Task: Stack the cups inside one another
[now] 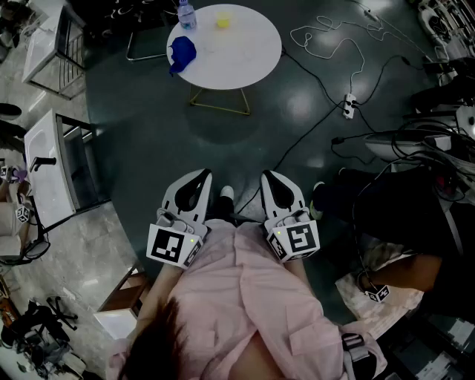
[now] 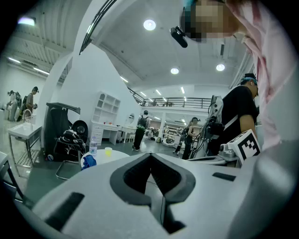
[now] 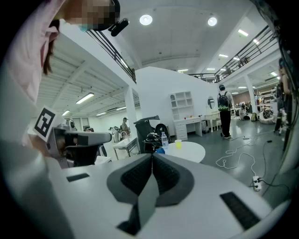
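Observation:
A small yellow cup (image 1: pixel 223 20) stands on a round white table (image 1: pixel 245 52) far ahead of me, next to a blue item (image 1: pixel 182 52) that I cannot tell is a cup or a cloth. Both grippers are held close to the person's body, far short of the table. My left gripper (image 1: pixel 202 175) has its jaws together with nothing between them, and so does my right gripper (image 1: pixel 269 177). The left gripper view shows the yellow cup (image 2: pixel 108 151) small past the left gripper (image 2: pixel 150 155). The right gripper view shows the cup (image 3: pixel 178 144) beyond the right gripper (image 3: pixel 152 157).
A water bottle (image 1: pixel 186 13) stands at the table's far left edge. Cables and a power strip (image 1: pixel 348 106) cross the dark floor on the right. White desks (image 1: pixel 44 167) line the left side. A seated person (image 1: pixel 401 215) and equipment crowd the right.

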Demonstrator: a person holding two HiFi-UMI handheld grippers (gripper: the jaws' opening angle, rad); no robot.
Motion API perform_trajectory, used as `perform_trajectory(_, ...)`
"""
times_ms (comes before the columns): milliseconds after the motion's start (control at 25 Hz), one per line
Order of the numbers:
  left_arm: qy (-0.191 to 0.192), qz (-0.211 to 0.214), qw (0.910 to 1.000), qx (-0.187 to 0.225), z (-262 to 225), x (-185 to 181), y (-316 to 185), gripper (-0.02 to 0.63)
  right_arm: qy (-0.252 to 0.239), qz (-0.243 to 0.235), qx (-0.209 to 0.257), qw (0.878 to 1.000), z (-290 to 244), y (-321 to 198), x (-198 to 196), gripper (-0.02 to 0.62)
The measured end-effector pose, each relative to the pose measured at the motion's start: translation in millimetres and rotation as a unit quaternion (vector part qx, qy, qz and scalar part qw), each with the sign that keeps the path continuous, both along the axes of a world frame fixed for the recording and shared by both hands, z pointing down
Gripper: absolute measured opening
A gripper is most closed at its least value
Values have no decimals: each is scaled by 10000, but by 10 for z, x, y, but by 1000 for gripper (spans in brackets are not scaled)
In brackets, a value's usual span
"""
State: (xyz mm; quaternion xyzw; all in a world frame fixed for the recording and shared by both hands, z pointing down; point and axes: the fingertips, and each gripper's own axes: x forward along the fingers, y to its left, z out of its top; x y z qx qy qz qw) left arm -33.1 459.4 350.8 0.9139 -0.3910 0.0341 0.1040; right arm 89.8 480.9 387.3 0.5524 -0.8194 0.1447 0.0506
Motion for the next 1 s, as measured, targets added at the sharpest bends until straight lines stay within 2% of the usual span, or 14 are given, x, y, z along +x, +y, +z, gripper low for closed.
perform_trajectory(600, 59, 132, 9999, 47, -69, 30, -117, 15, 65, -31, 22, 10000, -50, -128, -2, 31)
perform_trajectory(840, 275, 491, 9976, -401, 60, -14, -140, 15, 81, -160, 62, 9998, -40, -219, -153, 32)
perform_trajectory(1000, 151, 503, 9979, -366, 101, -158, -319, 15, 109, -48, 11, 9999, 3, -381, -239, 32)
